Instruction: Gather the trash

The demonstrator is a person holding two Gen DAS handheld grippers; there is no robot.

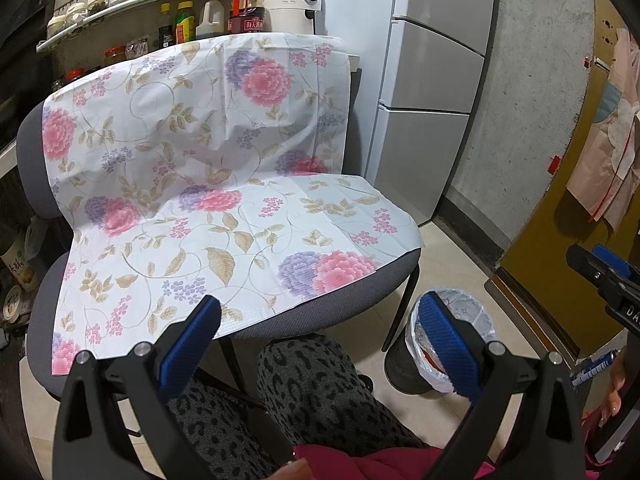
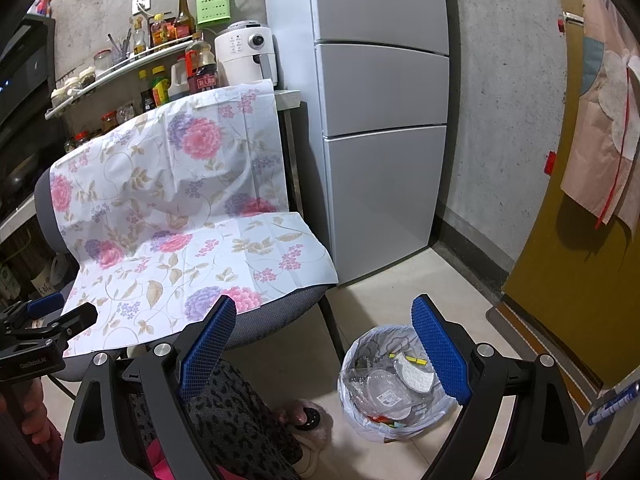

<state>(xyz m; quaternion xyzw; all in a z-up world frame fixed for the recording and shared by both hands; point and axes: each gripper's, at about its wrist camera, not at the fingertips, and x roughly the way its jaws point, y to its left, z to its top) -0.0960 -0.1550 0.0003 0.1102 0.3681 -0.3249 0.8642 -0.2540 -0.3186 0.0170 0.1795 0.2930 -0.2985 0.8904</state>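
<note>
Both the left gripper (image 1: 320, 344) and right gripper (image 2: 324, 348) hang spread and empty beside the lined trash bin (image 2: 394, 388), right of the floral-draped chair (image 2: 276, 312).

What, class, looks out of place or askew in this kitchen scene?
The floral sheet is draped over the grey chair, hanging crooked and creased. The trash bin stands upright beside the chair, its rubbish inside; nothing looks spilled on the floor in view.

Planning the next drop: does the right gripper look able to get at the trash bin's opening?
Probably yes: the right gripper is open and empty, the trash bin stands uncovered on the floor, with nothing between them.
</note>
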